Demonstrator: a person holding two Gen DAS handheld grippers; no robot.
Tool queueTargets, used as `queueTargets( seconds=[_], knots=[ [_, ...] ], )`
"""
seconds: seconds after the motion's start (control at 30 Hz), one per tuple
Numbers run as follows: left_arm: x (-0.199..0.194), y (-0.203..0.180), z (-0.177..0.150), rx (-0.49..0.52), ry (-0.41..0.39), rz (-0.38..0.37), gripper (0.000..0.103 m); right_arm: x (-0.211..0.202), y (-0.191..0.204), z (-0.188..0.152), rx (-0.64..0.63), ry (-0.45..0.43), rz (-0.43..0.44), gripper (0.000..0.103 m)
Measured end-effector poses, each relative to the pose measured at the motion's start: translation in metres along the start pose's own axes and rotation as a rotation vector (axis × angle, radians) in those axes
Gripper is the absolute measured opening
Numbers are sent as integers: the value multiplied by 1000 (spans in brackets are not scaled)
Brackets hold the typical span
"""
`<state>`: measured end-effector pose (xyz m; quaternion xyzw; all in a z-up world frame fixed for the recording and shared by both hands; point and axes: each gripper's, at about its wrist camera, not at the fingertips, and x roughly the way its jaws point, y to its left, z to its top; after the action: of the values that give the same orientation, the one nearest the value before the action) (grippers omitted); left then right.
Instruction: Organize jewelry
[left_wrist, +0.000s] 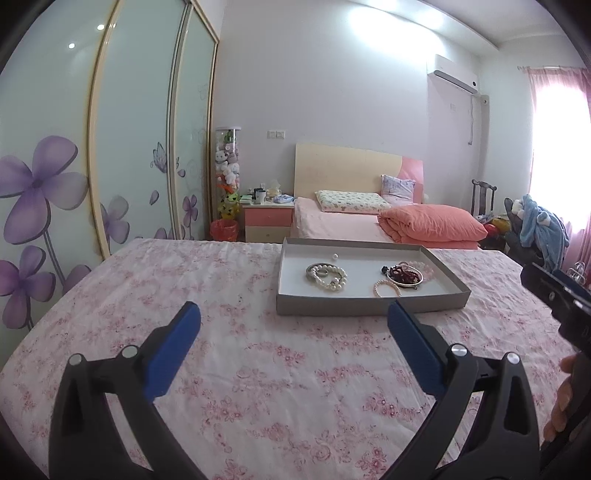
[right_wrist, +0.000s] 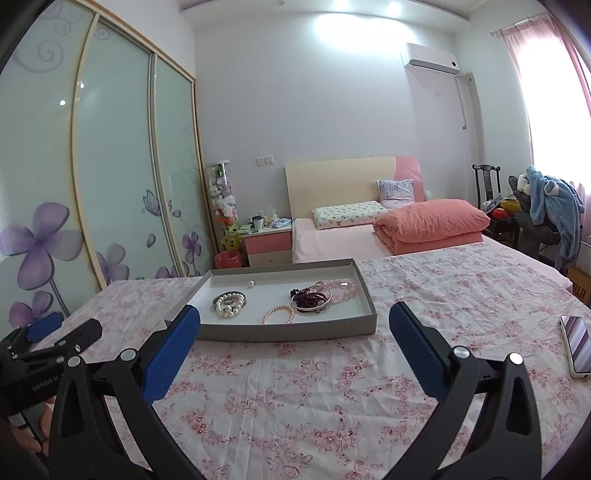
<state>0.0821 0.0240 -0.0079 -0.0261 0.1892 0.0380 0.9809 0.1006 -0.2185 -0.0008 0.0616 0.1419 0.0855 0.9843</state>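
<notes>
One grey tray on floral bedspread, ahead of both your grippers. In tray: one white pearl bracelet, one pink bead bracelet, one loose pearl, dark-red bead tangle over pale pink strand, count unclear. Left gripper fingers wide, empty; right gripper same. One phone right of tray, cut off.
</notes>
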Motion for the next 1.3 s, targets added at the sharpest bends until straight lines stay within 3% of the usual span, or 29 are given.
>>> queueTargets(
  seconds=[0.17, 0.57, 1.3],
  knots=[
    [-9, -1, 1, -2, -38, -10, 99, -6, -1, 1, 3, -23, 3, 101],
    [-13, -5, -1, 1, -48, -39, 99, -15, 1, -8, 3, -62, 9, 101],
    [-14, -5, -2, -5, -52, -68, 99, -14, 0, -11, 12, -57, 1, 101]
  ],
)
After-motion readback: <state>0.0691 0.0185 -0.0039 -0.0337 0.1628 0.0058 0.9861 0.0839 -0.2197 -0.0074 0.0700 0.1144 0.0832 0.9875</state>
